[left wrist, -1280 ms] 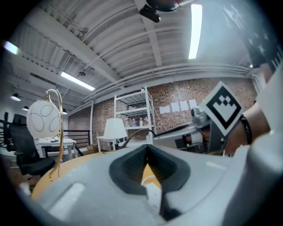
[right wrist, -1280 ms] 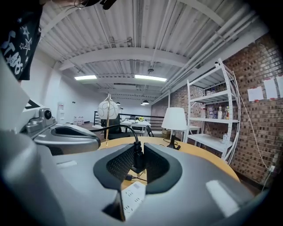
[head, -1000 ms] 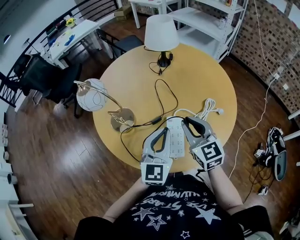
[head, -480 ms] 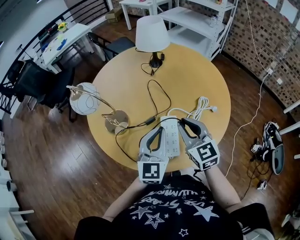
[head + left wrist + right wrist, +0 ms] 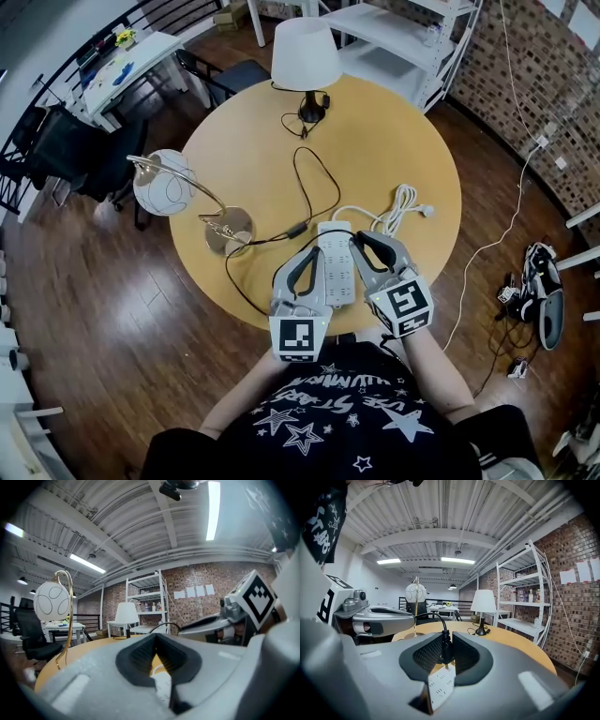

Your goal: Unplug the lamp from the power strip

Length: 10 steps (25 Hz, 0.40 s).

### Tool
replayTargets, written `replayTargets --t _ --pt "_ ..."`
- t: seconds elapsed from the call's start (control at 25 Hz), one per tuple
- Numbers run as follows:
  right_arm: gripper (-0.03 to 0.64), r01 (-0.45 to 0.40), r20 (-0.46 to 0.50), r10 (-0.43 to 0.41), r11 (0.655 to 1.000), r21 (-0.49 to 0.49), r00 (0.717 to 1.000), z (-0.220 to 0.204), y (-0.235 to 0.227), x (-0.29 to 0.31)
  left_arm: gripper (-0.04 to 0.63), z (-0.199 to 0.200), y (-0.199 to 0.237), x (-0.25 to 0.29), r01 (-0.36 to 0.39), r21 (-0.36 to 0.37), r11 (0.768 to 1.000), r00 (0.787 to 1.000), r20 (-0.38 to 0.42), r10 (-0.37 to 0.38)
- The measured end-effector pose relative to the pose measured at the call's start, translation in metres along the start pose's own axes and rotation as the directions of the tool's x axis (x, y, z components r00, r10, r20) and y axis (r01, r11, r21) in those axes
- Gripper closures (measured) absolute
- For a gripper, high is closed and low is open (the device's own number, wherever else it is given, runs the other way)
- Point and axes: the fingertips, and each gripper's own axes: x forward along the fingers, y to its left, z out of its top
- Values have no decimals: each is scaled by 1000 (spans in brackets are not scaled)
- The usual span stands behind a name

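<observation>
Your white power strip point(image 5: 335, 272) lies flat just in front of you, its long side pointing away, with the black plug point(image 5: 445, 651) upright in its far end and the black cord point(image 5: 314, 183) looping off.

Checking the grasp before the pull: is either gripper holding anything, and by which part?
The right gripper is shut on the black plug, by its body just above the power strip. The left gripper holds nothing, jaws together.

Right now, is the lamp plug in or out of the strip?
In, apparently: right tool grips black plug seated on power strip; no prongs show.
</observation>
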Motion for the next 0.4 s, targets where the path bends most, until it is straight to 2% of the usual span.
replayTargets --t 0.24,0.4 --pt "551 -3 -24 2 1000 -21 1000 -7 0 2 592 1 6 3 -24 -1 1000 1000 12 24" --pt "551 1 -6 -1 1000 -27 1000 -8 -1 5 592 -1 10 4 -29 -5 1000 1000 -8 29"
